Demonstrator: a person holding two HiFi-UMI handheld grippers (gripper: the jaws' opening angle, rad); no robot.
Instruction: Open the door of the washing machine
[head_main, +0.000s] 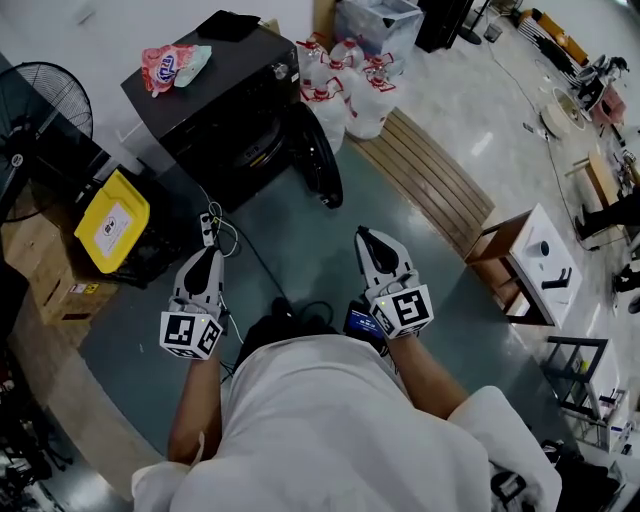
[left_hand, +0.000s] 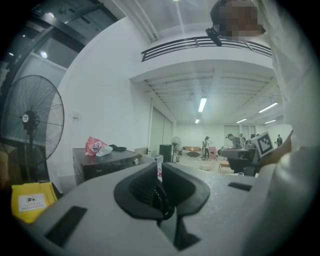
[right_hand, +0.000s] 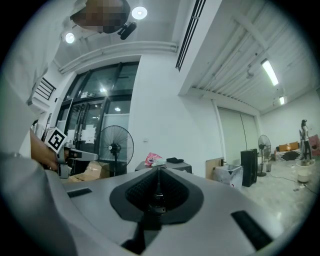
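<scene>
The black washing machine (head_main: 215, 105) stands on the floor ahead of me. Its round door (head_main: 318, 160) hangs swung out to the right of the drum opening (head_main: 255, 150). My left gripper (head_main: 207, 256) and right gripper (head_main: 366, 236) are held close to my body, well short of the machine, both shut with nothing between their fingers. In the left gripper view the machine (left_hand: 102, 164) shows past the closed left gripper (left_hand: 159, 169). In the right gripper view only its top (right_hand: 170, 165) rises above the closed right gripper (right_hand: 157, 171).
A pink bag (head_main: 170, 65) lies on the machine's top. A standing fan (head_main: 45, 100), a yellow container (head_main: 110, 220) and cardboard boxes are at the left. White bags (head_main: 350, 90) and a wooden slatted platform (head_main: 430, 180) are at the right. A power strip (head_main: 209, 230) with cables lies on the floor.
</scene>
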